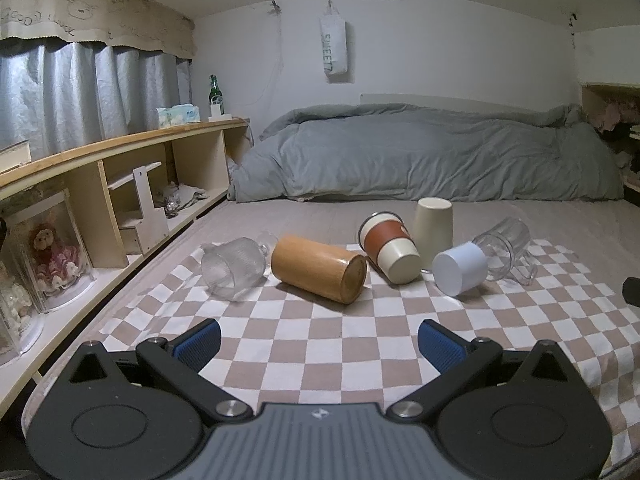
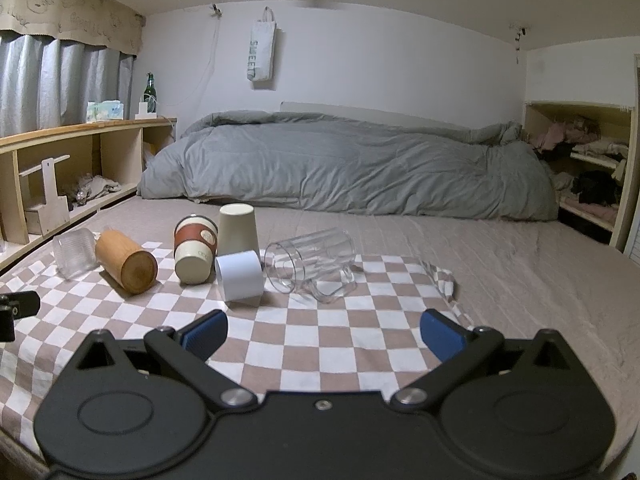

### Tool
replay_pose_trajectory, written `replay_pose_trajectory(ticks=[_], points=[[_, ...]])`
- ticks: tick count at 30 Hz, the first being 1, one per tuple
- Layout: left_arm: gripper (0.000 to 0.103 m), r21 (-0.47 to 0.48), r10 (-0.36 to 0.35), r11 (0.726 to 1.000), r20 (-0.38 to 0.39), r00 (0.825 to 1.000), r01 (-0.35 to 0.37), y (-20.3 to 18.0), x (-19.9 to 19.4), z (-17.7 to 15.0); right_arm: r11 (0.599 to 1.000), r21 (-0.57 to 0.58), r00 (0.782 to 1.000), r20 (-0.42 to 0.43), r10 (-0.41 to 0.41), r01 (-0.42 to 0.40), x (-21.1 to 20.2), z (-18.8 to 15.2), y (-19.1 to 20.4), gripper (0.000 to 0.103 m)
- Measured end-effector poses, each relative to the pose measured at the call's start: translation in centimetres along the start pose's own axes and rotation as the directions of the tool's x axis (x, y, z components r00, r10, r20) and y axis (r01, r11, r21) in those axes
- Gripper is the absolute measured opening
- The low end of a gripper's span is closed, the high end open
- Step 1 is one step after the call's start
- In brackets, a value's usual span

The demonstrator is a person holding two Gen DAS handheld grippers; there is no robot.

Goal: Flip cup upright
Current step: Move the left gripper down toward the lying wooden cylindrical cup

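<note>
Several cups lie on a checkered cloth [image 1: 320,344] on the bed. From left: a ribbed glass mug [image 1: 234,270] on its side, a wooden cup [image 1: 318,269] on its side, a cream cup with a brown sleeve [image 1: 390,252] tilted, a cream cup [image 1: 433,222] upside down, a white cup [image 1: 460,267] on its side, a clear glass mug [image 1: 504,252] on its side. In the right wrist view they show as the wooden cup [image 2: 126,261], sleeve cup [image 2: 195,249], white cup [image 2: 239,275] and clear mug [image 2: 310,264]. My left gripper [image 1: 320,346] and right gripper [image 2: 324,334] are open, empty, short of the cups.
A grey duvet [image 1: 424,152] is heaped at the back of the bed. A wooden shelf unit [image 1: 120,168] runs along the left with a bottle [image 1: 215,96] on top. More shelves with clothes [image 2: 588,160] stand at the right.
</note>
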State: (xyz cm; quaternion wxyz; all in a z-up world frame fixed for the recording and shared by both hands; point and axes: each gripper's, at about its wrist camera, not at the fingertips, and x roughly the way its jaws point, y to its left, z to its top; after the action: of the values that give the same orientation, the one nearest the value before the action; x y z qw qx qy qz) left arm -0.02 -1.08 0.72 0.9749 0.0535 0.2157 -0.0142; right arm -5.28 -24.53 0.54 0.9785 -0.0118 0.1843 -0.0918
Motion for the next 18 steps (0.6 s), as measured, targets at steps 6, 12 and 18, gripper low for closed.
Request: replay_pose_trajectory(ticks=[6,12,18], points=[[0.103,-0.007,-0.006,1.0,0.025,1.0,0.007,1.3,-0.9,1.6,1.0,-0.017,1.0,0.013,0.008,-0.008,-1.0,1.6,0.7,0.103],[0.103,0.011,-0.01,1.0,0.087,0.996,0.009,1.9,-2.1,4.8,0.999,-0.026,0.998,0.055,0.041,-0.039,-1.9,5.1,1.0,0.103],[0.103,0.027,-0.007,1.0,0.149,0.989,0.003,1.5,-1.8,7.9,0.995,-0.026,0.992,0.085,0.096,-0.094,-2.1,8.8,1.0,0.103]])
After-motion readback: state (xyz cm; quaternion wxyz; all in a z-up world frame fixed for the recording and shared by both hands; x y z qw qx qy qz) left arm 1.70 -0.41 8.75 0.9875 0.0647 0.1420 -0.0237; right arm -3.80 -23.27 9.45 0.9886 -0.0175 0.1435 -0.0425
